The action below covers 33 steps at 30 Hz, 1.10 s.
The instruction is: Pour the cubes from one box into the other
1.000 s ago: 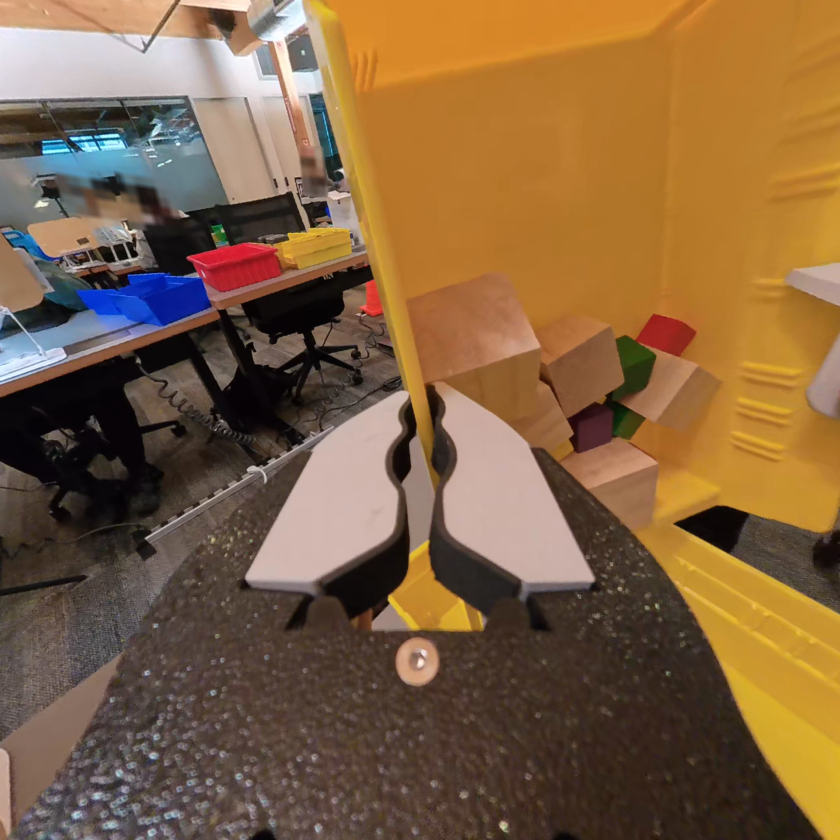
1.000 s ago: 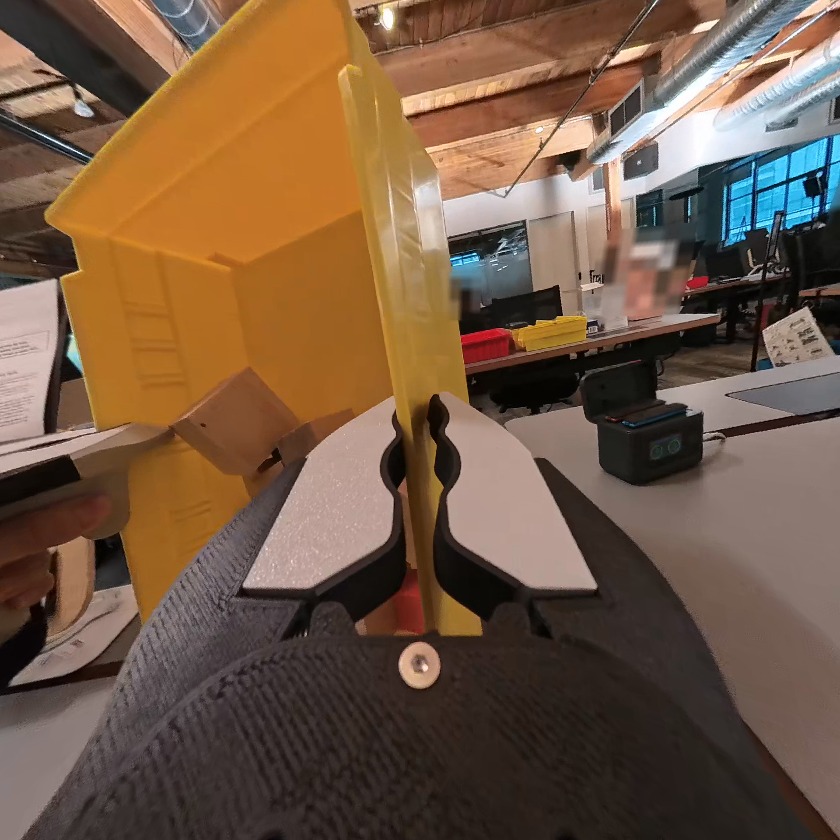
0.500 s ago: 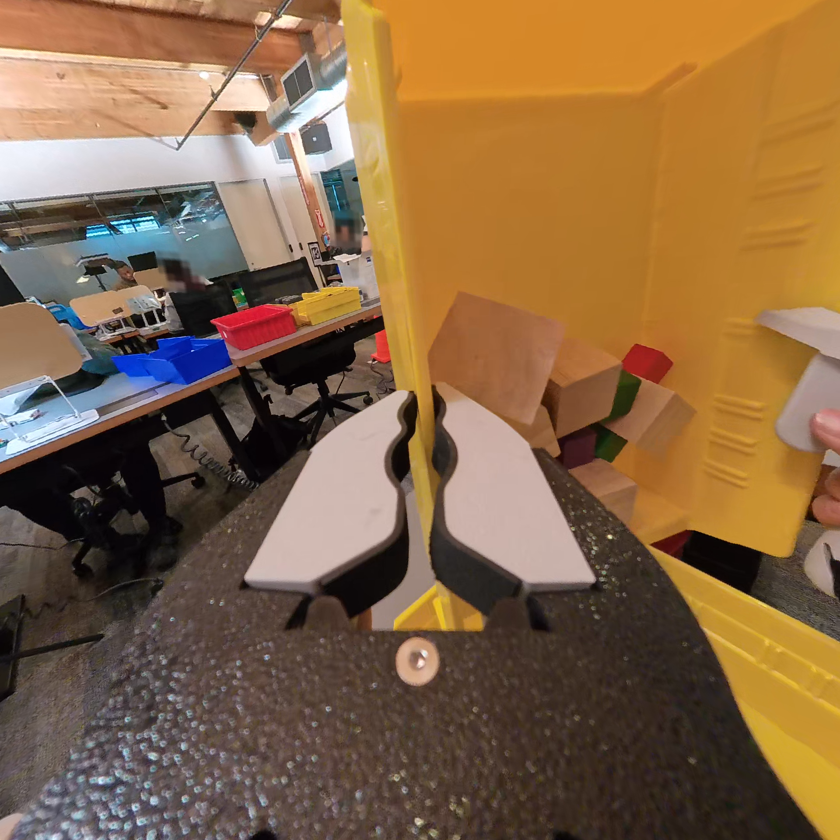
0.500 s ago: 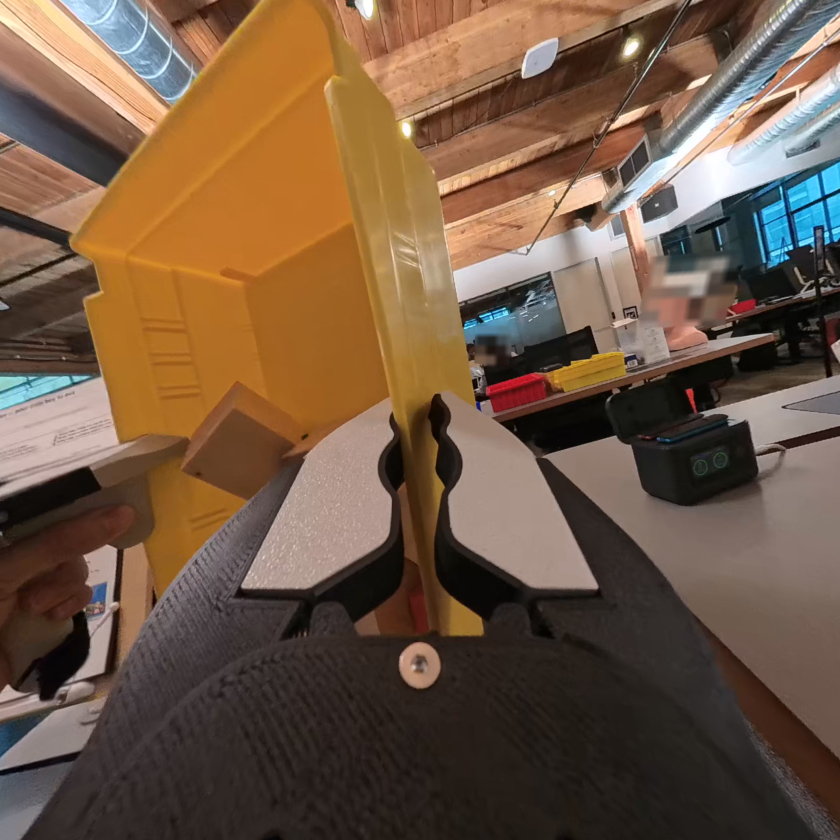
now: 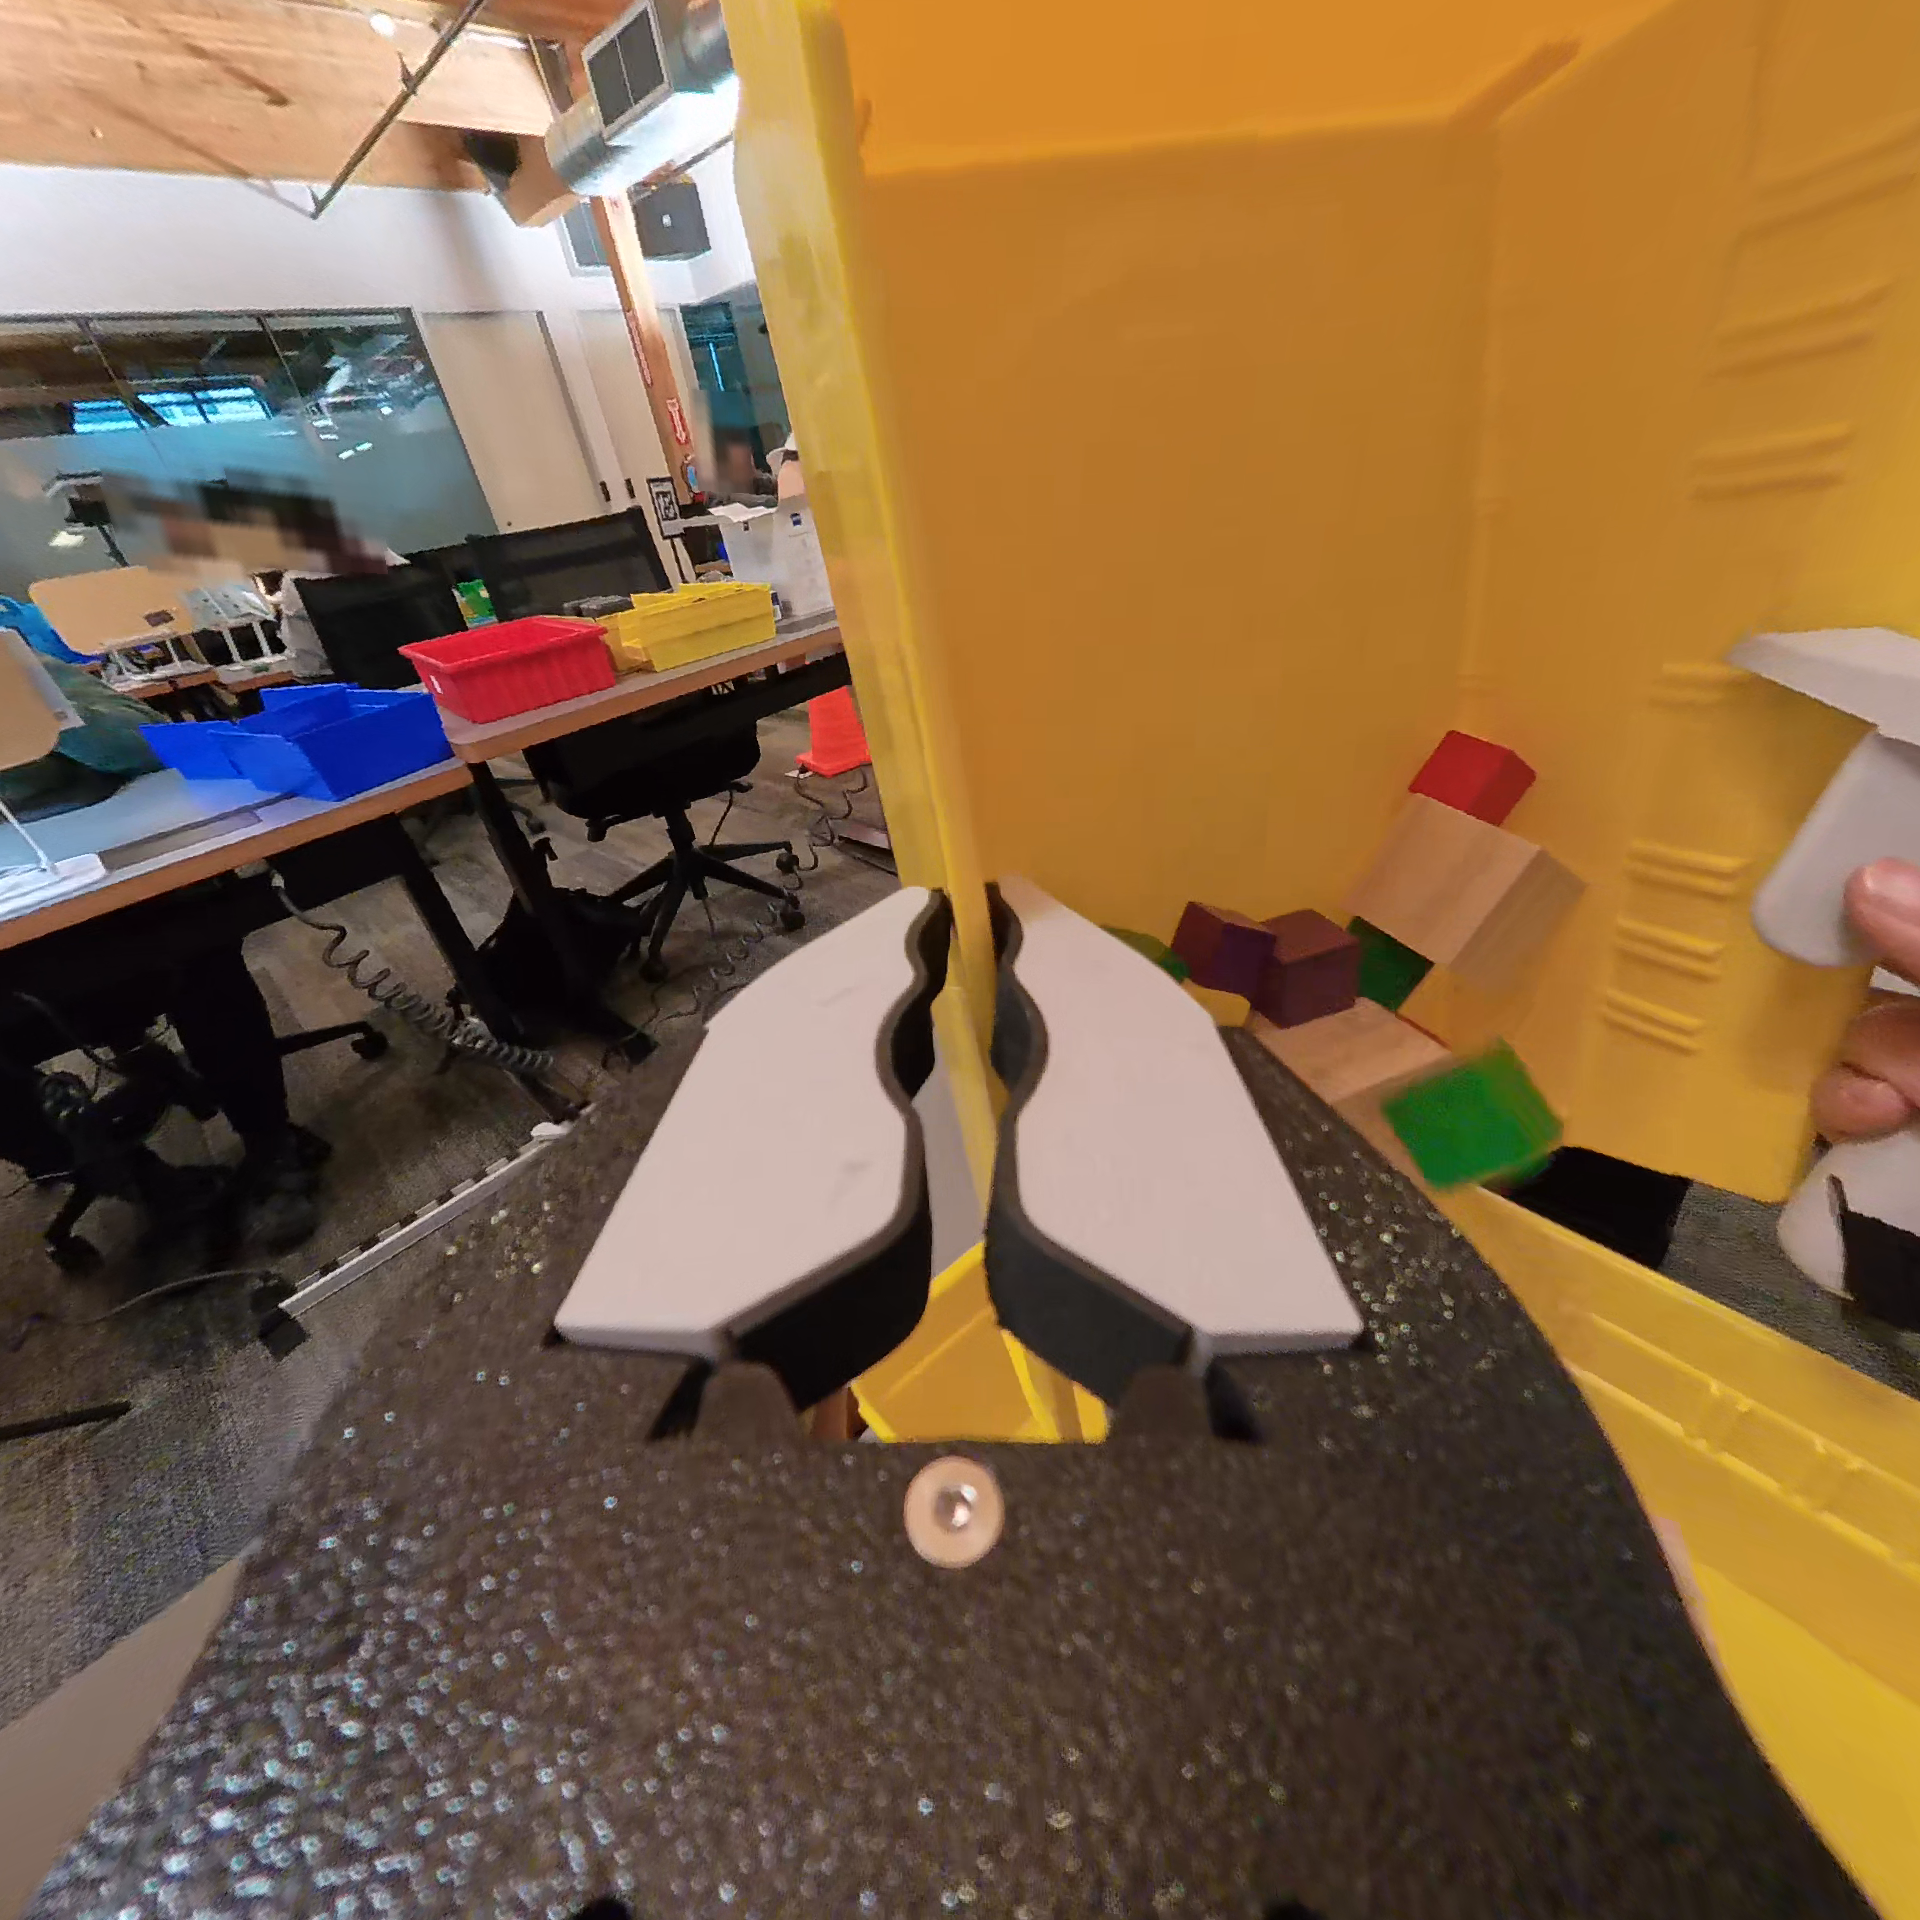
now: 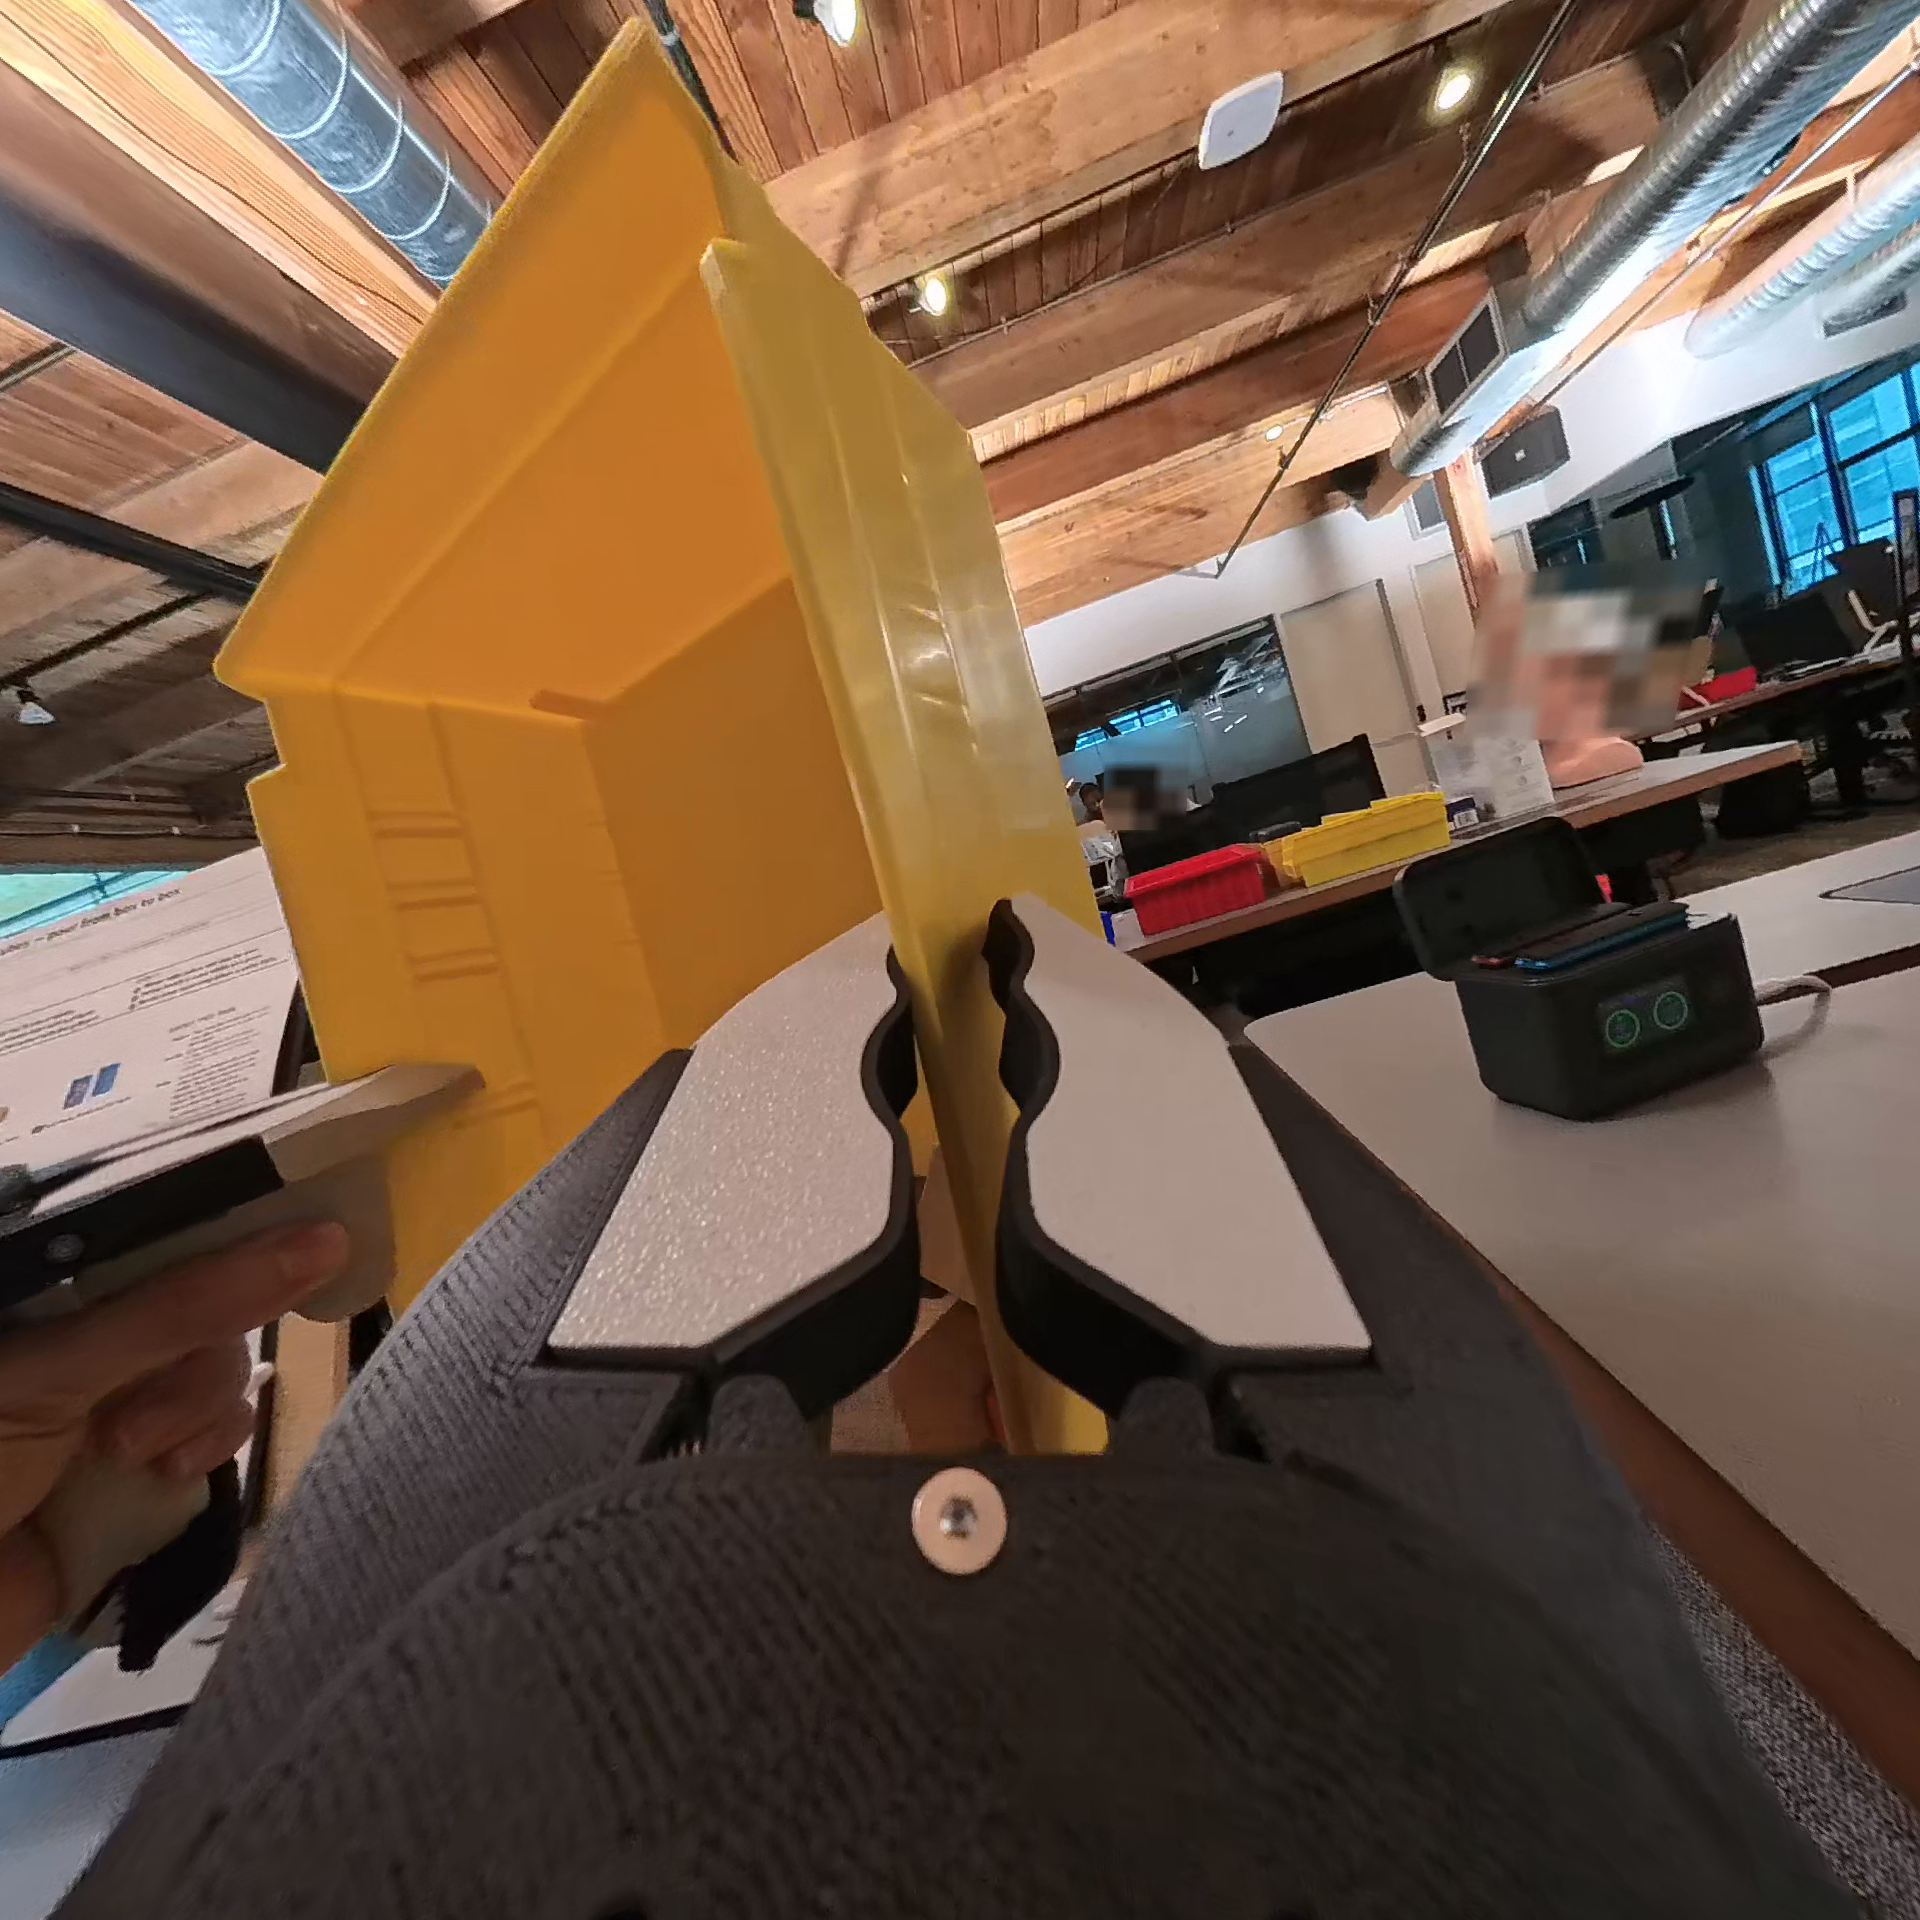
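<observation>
Both the left gripper (image 5: pixel 968 920) and right gripper (image 6: pixel 948 940) pinch the smooth yellow plastic box (image 5: pixel 1195 520), and the big wooden cubes have now slid out.

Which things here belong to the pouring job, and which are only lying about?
Belong to the job:
- tipped yellow box
- cubes: red, wooden, purple, falling green
- second yellow box below
- left gripper and right gripper, each shut on a side wall

Only lying about:
- red bin
- blue bins
- black case
- orange cone
</observation>
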Tool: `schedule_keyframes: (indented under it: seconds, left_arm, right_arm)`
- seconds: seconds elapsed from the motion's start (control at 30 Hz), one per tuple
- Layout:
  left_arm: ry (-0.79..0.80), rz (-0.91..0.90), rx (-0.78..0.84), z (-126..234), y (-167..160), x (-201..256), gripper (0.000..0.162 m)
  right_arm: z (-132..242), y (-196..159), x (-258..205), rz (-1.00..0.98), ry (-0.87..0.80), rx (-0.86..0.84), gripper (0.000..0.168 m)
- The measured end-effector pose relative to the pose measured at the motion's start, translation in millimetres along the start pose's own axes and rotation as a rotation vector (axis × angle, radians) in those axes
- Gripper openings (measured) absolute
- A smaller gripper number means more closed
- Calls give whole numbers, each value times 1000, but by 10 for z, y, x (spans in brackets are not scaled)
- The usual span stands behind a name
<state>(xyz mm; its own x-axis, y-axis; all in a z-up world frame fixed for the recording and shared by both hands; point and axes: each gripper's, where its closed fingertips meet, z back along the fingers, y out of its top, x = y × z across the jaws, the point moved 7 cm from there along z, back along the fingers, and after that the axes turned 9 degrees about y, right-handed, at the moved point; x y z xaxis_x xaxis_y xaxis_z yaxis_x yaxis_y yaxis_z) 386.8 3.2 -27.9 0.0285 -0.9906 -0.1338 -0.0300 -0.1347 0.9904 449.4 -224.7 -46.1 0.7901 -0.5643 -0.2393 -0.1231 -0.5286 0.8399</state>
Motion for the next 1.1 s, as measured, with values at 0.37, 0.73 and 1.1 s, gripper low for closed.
schedule_keyframes:
  seconds: [0.37, 0.73, 1.1]
  left_arm:
    - [-12, 66, 97, 79, 71, -26, 7]
    - [-20, 86, 108, 99, 45, -59, 8]
    - [-32, 83, 144, 139, 95, -44, 8]
  right_arm:
    - [-59, 119, -46, 60, 94, 84, 12]
    - [-91, 106, -64, 83, 124, 101, 12]
    - [-64, 129, -80, 89, 126, 141, 12]
